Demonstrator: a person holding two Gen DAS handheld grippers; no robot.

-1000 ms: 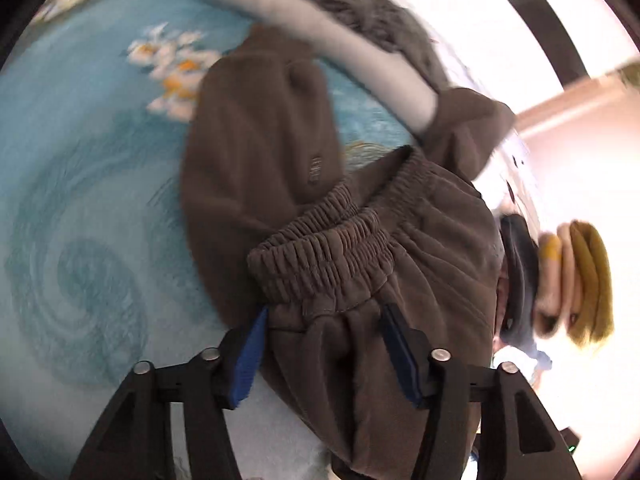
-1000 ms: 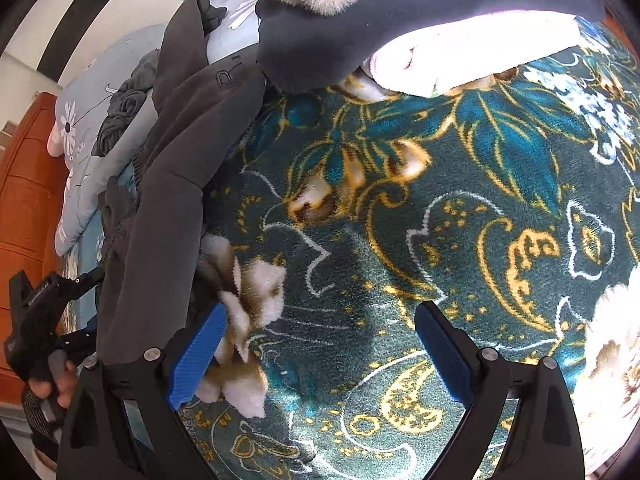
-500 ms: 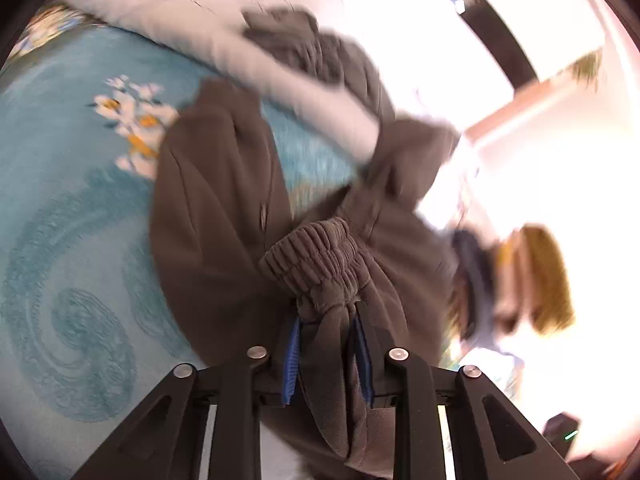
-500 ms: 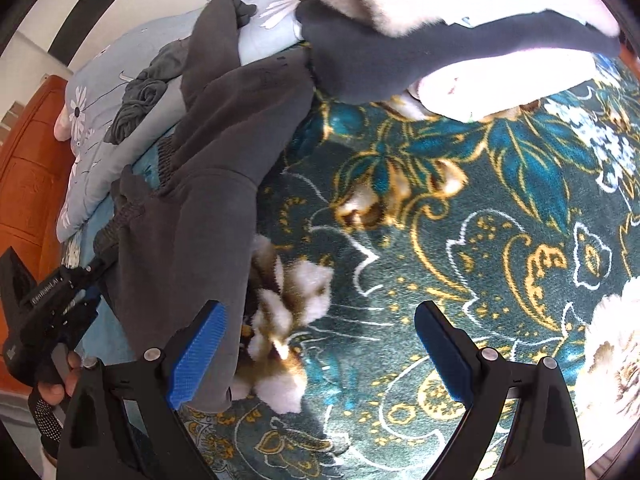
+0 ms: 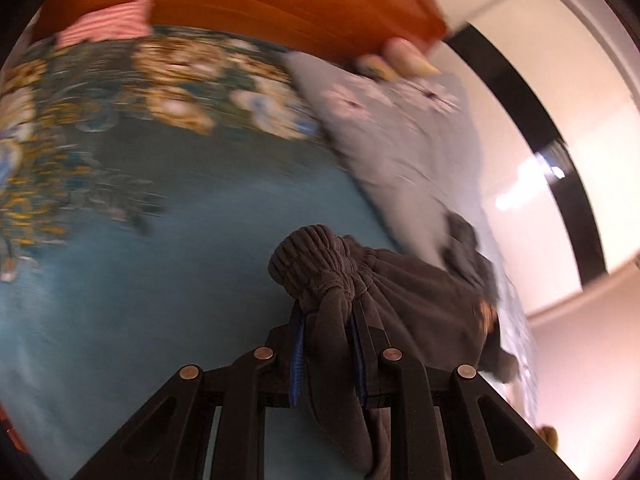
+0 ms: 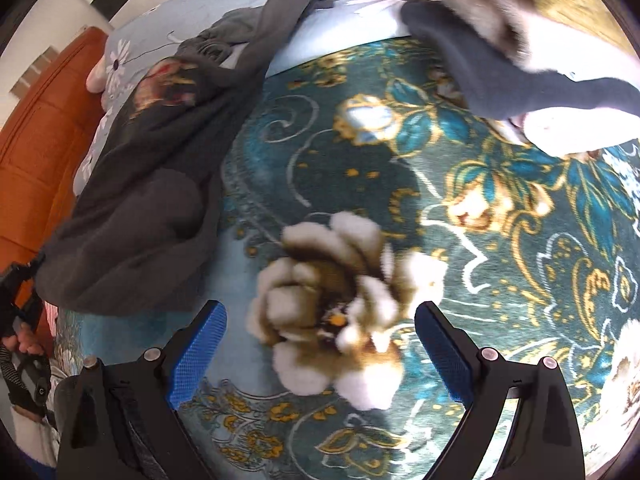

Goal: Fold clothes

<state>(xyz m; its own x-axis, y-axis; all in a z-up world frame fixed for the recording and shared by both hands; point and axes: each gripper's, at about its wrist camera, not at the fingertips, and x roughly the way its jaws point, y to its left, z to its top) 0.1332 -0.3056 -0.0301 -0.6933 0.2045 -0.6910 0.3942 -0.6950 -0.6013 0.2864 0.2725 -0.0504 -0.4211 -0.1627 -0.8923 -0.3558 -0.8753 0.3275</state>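
Observation:
My left gripper (image 5: 327,312) is shut on the elastic waistband of brown-grey sweatpants (image 5: 404,292), which trail off to the right toward the pillow. In the right wrist view the same sweatpants (image 6: 152,184) hang stretched from the pillow down to the left gripper (image 6: 24,292) at the far left edge. My right gripper (image 6: 320,344) is open and empty, hovering over a cream flower print on the teal floral blanket (image 6: 400,184).
A pale blue floral pillow (image 5: 404,128) with another dark grey garment (image 6: 224,36) lies at the head of the bed. An orange wooden headboard (image 5: 256,0) stands behind it. A stack of folded clothes (image 6: 532,52) lies at the right wrist view's top right. A striped cloth (image 5: 108,24) lies by the headboard.
My left gripper closed on the waistband and has swung up and away with it, pulling the sweatpants taut. The right gripper stayed open and shifted over the blanket.

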